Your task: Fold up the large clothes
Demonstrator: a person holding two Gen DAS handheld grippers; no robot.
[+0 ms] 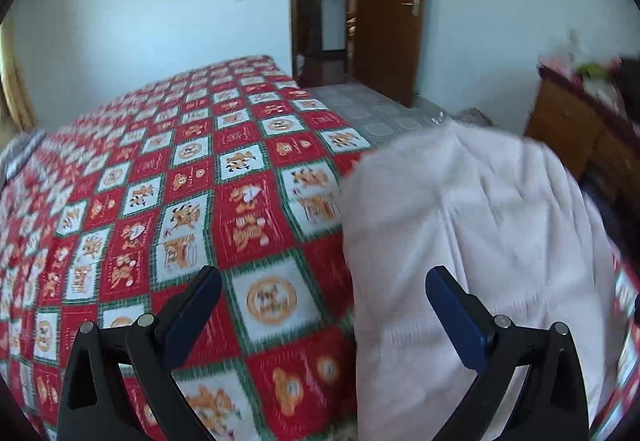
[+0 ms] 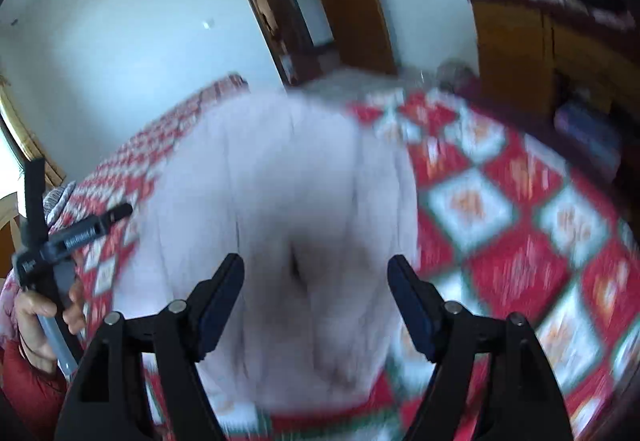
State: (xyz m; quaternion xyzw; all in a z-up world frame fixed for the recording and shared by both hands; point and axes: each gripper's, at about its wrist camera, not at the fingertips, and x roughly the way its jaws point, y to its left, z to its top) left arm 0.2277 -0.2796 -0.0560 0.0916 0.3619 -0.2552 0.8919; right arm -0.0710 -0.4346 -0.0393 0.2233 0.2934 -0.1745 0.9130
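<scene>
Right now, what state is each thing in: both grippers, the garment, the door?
Left gripper: open, nothing between its fingers, over the bedspread.
Right gripper: open, white cloth between its fingers, pads not pressing it.
White quilted garment: lying in a bundle on the bed.
Red patchwork cartoon bedspread: spread flat.
Brown wooden door: open.

I log a red patchwork bedspread (image 1: 168, 181) at centre, an open wooden door (image 1: 386, 13) at twelve o'clock, a cluttered wooden cabinet (image 1: 580, 129) at two o'clock.
</scene>
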